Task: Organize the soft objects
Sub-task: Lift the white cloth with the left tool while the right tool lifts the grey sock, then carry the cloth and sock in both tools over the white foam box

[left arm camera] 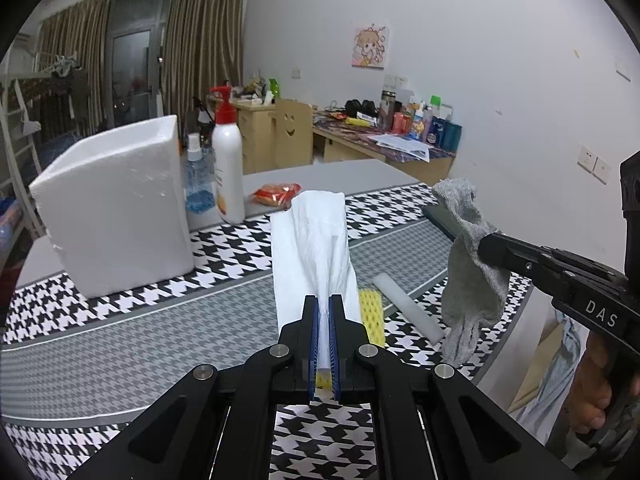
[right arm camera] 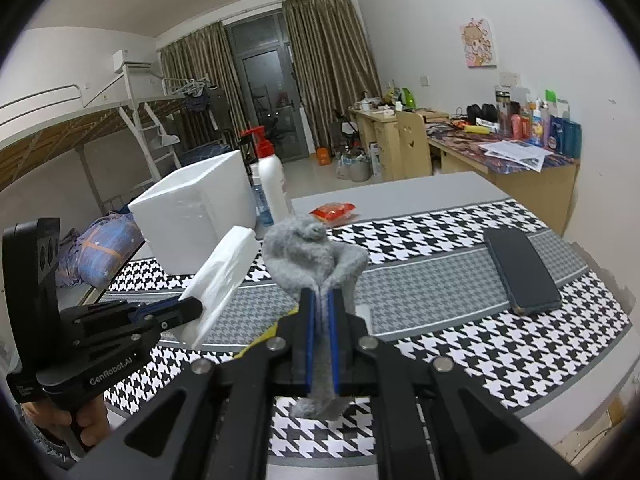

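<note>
With the left tool point(left arm camera: 324, 300) clamped on the white tissue point(left arm camera: 316, 240) and the right tool point(right arm camera: 322, 296) pinching the grey sock point(right arm camera: 308, 256), both lifted above the worktop point(right arm camera: 440, 280), carry them level toward the foam box point(left arm camera: 116, 204), keeping both grips firm

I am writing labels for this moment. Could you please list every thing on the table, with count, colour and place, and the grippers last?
foam box: 1, white, far left of the mat
pump bottle: 1, white with red top, behind the box
small bottle: 1, clear blue, beside the pump bottle
snack packet: 1, red, on the bare grey table
phone: 1, dark, right on the mat
foam stick: 1, white, on the mat
sponge: 1, yellow, under the tissue
tissue: 1, white, held up
sock: 1, grey, held up
left gripper: shut on tissue
right gripper: shut on sock
</note>
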{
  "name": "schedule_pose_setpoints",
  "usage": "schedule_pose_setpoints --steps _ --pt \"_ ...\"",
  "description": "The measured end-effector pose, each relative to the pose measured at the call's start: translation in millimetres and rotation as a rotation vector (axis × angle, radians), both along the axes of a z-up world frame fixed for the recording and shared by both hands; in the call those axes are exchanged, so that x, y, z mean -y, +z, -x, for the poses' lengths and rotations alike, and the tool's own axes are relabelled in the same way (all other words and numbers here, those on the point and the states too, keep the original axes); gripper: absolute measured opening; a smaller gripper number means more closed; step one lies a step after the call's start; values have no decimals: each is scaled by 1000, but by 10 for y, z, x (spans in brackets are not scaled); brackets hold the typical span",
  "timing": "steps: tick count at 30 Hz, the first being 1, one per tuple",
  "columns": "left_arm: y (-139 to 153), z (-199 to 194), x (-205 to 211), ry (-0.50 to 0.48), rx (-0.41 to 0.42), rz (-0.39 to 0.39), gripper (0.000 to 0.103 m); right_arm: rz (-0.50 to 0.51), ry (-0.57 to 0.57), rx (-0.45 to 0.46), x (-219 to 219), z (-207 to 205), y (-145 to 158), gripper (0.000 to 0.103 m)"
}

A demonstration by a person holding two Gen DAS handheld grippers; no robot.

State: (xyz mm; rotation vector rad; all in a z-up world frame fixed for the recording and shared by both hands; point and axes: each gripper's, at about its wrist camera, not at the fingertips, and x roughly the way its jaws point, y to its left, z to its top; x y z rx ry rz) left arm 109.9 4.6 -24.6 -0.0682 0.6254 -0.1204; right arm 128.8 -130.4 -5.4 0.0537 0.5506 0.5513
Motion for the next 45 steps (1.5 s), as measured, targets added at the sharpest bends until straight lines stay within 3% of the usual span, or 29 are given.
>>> schedule_pose_setpoints --steps 45 --pt "428 313 -810 233 125 -41 6 19 167 92 -731 -89 330 9"
